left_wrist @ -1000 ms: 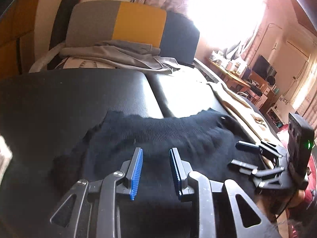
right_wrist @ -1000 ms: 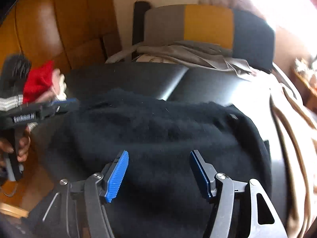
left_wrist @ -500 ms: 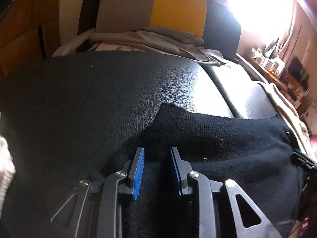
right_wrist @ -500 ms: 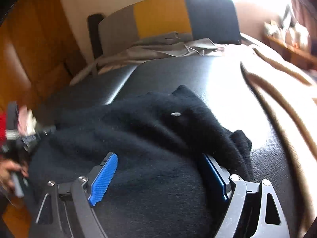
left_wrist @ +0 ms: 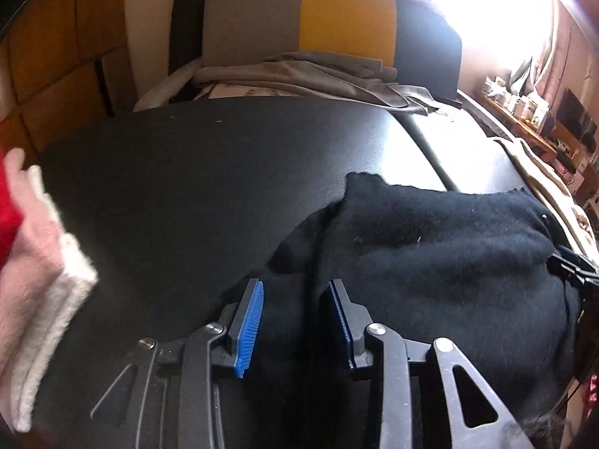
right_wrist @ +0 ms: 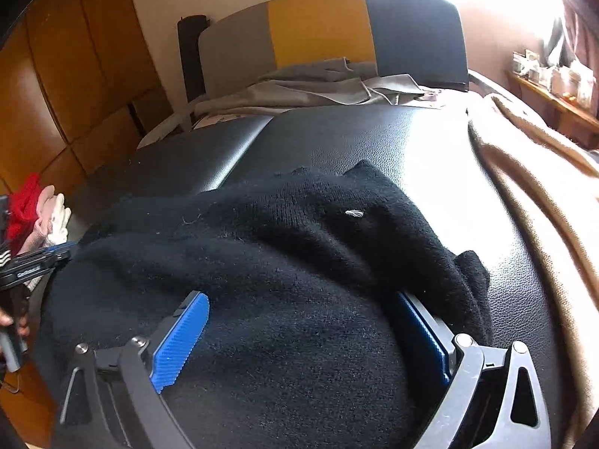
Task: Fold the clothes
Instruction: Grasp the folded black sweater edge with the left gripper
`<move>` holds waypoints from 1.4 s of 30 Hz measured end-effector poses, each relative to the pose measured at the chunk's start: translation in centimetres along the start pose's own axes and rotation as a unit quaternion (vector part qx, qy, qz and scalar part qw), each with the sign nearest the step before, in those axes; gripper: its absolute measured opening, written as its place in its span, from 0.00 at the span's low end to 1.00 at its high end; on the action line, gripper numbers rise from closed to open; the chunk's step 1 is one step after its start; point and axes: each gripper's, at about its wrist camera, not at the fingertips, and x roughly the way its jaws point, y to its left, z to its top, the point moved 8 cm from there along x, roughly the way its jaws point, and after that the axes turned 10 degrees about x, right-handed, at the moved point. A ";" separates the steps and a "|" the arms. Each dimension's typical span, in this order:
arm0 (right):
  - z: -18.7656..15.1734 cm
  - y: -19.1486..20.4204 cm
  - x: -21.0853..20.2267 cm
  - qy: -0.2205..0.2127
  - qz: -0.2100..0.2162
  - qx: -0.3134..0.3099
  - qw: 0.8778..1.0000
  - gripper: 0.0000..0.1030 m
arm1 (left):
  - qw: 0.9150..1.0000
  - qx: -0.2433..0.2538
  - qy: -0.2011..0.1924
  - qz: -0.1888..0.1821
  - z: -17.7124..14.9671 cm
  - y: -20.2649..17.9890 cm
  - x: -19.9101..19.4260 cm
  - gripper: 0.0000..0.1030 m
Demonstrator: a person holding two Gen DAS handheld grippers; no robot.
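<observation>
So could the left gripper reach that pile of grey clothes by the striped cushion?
Probably yes: only bare black leather surface lies between the left gripper and the grey clothes. Its opening jaws straddle the black knitted sweater, though, without pressing it.

The left wrist camera is sitting just behind the left tool (left_wrist: 294, 321), looking forward and down along its blue-padded fingers, very close to the black knitted garment (left_wrist: 441, 258) on the black leather-like bench (left_wrist: 194, 187). The right wrist camera is looking the same way over the right tool (right_wrist: 299, 340), equally close. Both views are sharing the garment, the bench, and the grey, yellow and black cushion (left_wrist: 318, 22) (right_wrist: 318, 26) at the far end.
</observation>
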 end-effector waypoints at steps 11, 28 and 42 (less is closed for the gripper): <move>-0.1 0.1 0.0 0.001 -0.009 -0.009 1.000 0.99 | 0.974 -0.167 0.031 -0.149 -4.7 5.9 -1.8 0.52; 0.1 -0.2 -0.2 -0.004 0.019 0.006 1.000 1.00 | 0.973 -0.117 0.066 -0.187 -1.0 -0.9 0.9 0.21; -0.3 0.7 -5.6 0.093 0.140 -0.056 0.984 1.00 | 0.980 -0.120 0.074 -0.139 3.3 3.6 1.3 0.19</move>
